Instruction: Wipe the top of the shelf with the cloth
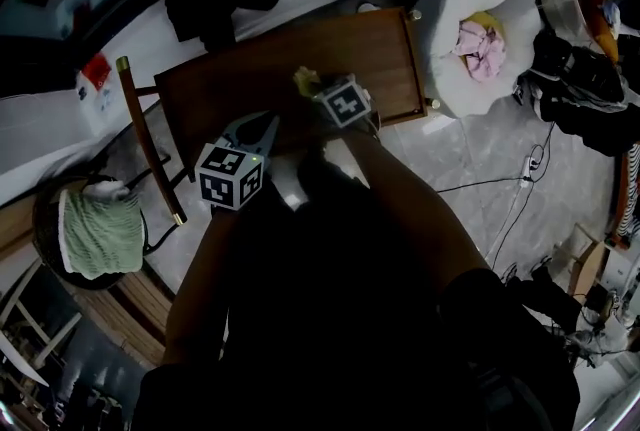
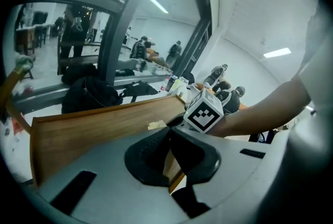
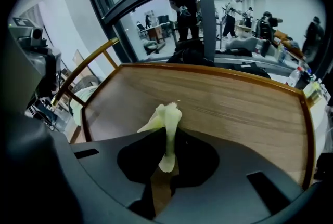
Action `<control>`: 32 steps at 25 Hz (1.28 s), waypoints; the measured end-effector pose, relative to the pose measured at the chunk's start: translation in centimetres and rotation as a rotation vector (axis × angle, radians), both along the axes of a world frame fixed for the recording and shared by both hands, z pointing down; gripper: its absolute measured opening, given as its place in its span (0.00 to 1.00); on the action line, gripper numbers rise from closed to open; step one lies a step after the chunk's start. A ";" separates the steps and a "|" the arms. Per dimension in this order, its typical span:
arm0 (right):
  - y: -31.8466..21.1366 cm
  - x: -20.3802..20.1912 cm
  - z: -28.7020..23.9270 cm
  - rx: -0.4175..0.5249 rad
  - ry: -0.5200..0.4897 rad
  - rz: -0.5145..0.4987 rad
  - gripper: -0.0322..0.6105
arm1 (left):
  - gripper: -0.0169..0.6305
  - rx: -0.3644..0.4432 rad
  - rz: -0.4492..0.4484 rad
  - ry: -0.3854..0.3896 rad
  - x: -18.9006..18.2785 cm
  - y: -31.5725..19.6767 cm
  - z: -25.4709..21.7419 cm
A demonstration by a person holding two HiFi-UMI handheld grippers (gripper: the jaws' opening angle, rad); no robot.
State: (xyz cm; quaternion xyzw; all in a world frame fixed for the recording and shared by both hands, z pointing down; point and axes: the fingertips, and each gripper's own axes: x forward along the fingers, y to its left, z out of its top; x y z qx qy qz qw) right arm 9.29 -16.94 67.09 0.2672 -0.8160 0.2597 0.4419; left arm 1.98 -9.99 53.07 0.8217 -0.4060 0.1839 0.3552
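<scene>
Two grippers sit over the near edge of the shelf. Right gripper [image 3: 166,160]: jaws pinched on a small pale yellow-green cloth [image 3: 165,116]. A wad of it stands up beyond the tips, probably so the free part can be pressed to the wood. The cloth is over the near part of the brown shelf top [image 3: 229,103], about mid-width; I cannot tell whether it touches. Left gripper [image 2: 169,153]: jaws together with nothing between them, just left of the right one, likely out of the wiping path. Most of the board lies beyond the cloth, out to a raised rim [image 3: 218,73] at the far side, so the wipe looks barely begun.
</scene>
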 end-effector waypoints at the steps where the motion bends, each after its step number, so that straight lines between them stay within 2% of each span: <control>1: -0.4 1.3 -0.1 0.005 0.008 0.017 0.12 | 0.05 0.001 0.008 0.000 0.8 -0.3 0.0; 9: -3.6 12.2 -0.6 0.042 0.056 0.183 0.12 | 0.05 0.014 0.047 0.013 6.2 -1.5 -0.1; 13: -4.5 15.9 -1.1 0.059 0.069 0.251 0.12 | 0.05 0.026 0.049 0.027 8.1 -1.7 -0.3; 17: -4.9 19.2 -1.5 0.083 0.137 0.282 0.12 | 0.05 0.030 0.039 0.041 9.0 -1.5 -0.6; 23: -5.5 20.6 -1.8 0.095 0.185 0.339 0.12 | 0.05 0.032 0.019 0.041 8.5 -1.0 -1.0; 29: -5.6 22.9 -1.7 0.100 0.317 0.410 0.12 | 0.05 0.036 0.010 0.038 6.7 -1.0 -1.0; 32: -5.2 22.8 -2.5 0.111 0.288 0.433 0.12 | 0.05 0.045 0.001 0.049 5.6 -0.6 -1.7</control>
